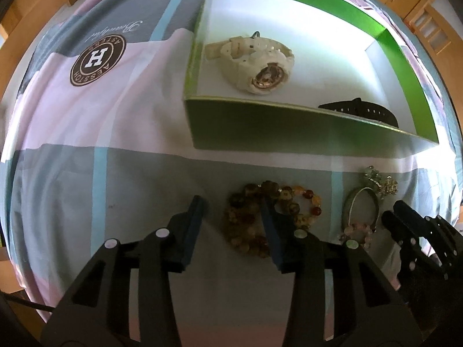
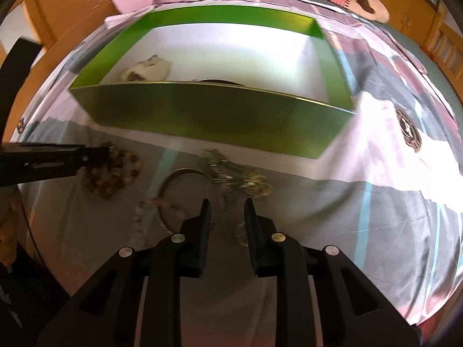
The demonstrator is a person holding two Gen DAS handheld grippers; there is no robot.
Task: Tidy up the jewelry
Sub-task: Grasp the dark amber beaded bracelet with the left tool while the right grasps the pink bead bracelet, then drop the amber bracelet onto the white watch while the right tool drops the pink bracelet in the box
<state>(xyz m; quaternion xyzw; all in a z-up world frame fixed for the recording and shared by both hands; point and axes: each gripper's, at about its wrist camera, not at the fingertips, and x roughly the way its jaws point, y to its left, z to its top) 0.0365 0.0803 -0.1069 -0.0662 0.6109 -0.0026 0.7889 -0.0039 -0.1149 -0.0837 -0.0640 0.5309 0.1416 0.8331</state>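
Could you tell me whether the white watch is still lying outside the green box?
No, the white watch lies inside the green box, on its white floor.

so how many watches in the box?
2. White watch near the box's left wall; black one toward the right, partly behind the near wall, which could hide more.

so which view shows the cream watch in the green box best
The left wrist view: the cream watch lies in full sight inside the green box, strap and gold dial clear. In the right wrist view the box's near wall hides most of it, and it is blurred.
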